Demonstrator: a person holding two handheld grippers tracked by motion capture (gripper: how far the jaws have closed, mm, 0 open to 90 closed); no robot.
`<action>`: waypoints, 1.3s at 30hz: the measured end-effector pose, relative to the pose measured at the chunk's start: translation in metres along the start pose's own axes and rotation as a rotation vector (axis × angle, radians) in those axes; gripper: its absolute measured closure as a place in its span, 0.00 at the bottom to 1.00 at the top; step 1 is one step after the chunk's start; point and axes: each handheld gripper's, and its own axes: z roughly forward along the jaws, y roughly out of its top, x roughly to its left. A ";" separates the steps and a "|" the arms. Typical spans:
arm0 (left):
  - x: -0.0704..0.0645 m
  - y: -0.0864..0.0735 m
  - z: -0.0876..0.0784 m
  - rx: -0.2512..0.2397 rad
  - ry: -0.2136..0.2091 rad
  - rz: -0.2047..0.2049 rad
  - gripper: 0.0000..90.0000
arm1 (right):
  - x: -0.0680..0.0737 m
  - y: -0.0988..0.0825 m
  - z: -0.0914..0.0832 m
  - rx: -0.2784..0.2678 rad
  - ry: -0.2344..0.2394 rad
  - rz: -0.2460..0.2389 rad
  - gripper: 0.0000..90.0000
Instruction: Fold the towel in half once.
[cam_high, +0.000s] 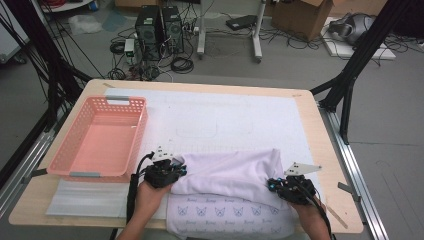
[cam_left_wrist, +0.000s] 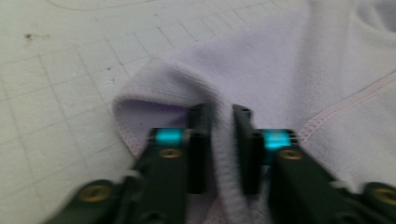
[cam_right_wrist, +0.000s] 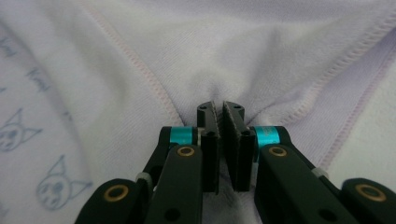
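We had the lilac garment (cam_high: 227, 175) lying across the near half of the table (cam_high: 310, 120), on the white gridded mat (cam_high: 225, 117), with its cat-printed lower layer (cam_high: 220, 212) reaching to the near edge. The upper layer was doubled back over it, so we read the step in hand as a fold, both corners of that layer already gripped.

The left gripper (cam_high: 172, 172) sat at the garment's left end. In the left gripper view its jaws were drawn narrow on a ribbed, stitched hem (cam_left_wrist: 223, 154) that ran up between them; the frame is somewhat blurred, so we judged contact from the pinched cloth rather than from the pads themselves. The right gripper (cam_high: 280, 186) sat at the right end, and in the right gripper view (cam_right_wrist: 223, 140) its toothed jaws were almost together with a gather of cloth nipped between them, beside a pink seam (cam_right_wrist: 154, 88).

The pink basket (cam_high: 100, 140) stood empty at the left, just beside the left gripper, apart from the garment.

Next move, in our judgement: carry both corners together at an even height so the layer stays taut and falls square. Uneven travel would skew the fold, and thin cloth could slip from the jaws if pulled hard.
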 end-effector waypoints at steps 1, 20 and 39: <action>0.001 0.000 -0.002 -0.004 -0.001 -0.002 0.94 | 0.001 -0.001 -0.003 -0.002 0.007 -0.002 0.96; 0.015 0.017 -0.007 -0.081 0.054 0.007 0.48 | -0.020 0.008 -0.016 -0.111 -0.096 0.090 0.63; 0.025 0.010 0.006 -0.025 0.065 -0.007 0.49 | -0.053 0.018 0.003 -0.108 -0.253 0.165 0.60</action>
